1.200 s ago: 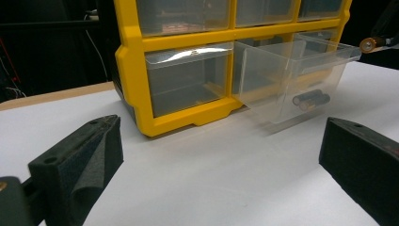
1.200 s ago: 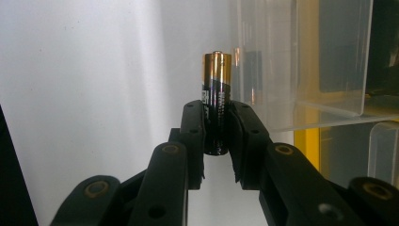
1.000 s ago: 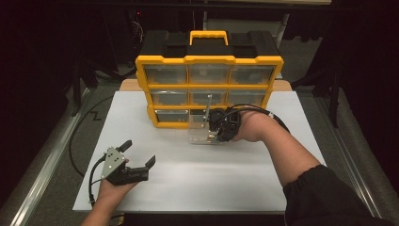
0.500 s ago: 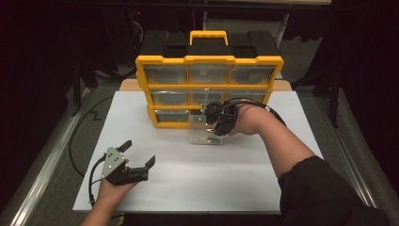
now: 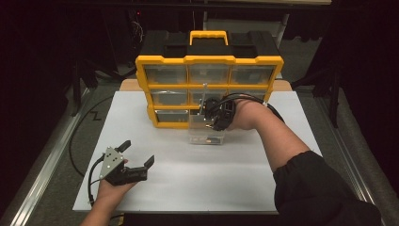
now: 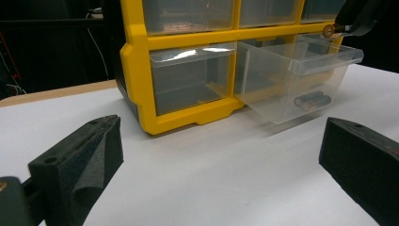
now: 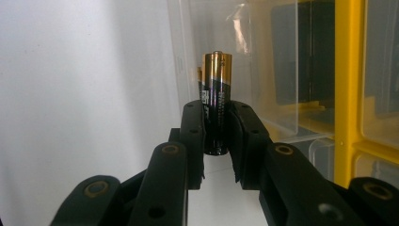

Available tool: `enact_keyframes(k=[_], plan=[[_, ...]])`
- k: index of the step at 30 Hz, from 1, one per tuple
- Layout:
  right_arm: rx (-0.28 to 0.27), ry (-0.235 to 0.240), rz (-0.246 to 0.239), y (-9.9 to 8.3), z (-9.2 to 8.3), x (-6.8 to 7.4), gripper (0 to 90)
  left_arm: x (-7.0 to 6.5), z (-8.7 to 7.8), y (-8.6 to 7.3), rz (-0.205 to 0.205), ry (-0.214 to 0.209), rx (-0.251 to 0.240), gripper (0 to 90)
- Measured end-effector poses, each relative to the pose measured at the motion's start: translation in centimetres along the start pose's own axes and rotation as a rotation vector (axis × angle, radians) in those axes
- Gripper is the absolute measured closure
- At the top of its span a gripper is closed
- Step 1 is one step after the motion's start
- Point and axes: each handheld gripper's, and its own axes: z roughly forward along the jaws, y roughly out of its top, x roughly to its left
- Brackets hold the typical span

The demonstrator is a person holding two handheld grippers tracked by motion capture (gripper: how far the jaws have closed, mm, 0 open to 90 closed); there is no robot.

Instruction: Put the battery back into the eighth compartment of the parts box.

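Note:
A yellow-framed parts cabinet [image 5: 209,60] stands at the back of the white table. Its clear lower middle drawer [image 5: 207,136] is pulled out, and two batteries [image 6: 313,100] lie on its floor. My right gripper [image 5: 208,115] hovers over that drawer, shut on a black-and-gold battery [image 7: 217,94] that stands upright between the pads. The battery's end [image 6: 328,31] and the right gripper's tip [image 6: 350,21] also appear above the drawer [image 6: 291,75] in the left gripper view. My left gripper [image 5: 138,152] rests low at the front left, open and empty, its jaws wide apart [image 6: 221,126].
The white board [image 5: 244,179] has free room in front of the drawer and to the right. Other clear drawers [image 5: 167,74] in the cabinet are closed. A cable [image 5: 80,136] runs along the table's left side. Dark frame posts stand behind.
My right hand has shifted slightly back toward the cabinet with the battery still held. The left gripper has stayed put.

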Motion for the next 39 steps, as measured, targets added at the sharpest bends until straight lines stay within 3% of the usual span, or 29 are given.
enact_keyframes(k=[22, 27, 28, 31, 39], plan=[[0.027, 0.007, 0.019, 0.5, 1.6, -1.0, 78.6, 0.1, -0.2, 0.1, -0.003, 0.005, -0.007, 1.2], [0.028, -0.016, 0.03, 0.3, 1.5, -1.2, 78.3, 0.1, -0.2, 0.1, -0.003, 0.0, -0.007, 1.2], [0.023, -0.024, 0.04, 0.3, 1.5, -1.2, 77.8, 0.0, -0.2, 0.1, -0.006, -0.003, -0.008, 1.2], [0.019, -0.011, 0.05, 0.1, 1.5, -1.2, 65.2, 0.0, -0.2, 0.1, -0.002, -0.007, -0.007, 1.2], [0.004, -0.007, 0.076, -1.2, 0.2, -0.4, 62.4, -0.1, -0.2, 0.1, 0.004, -0.003, -0.004, 1.2]])
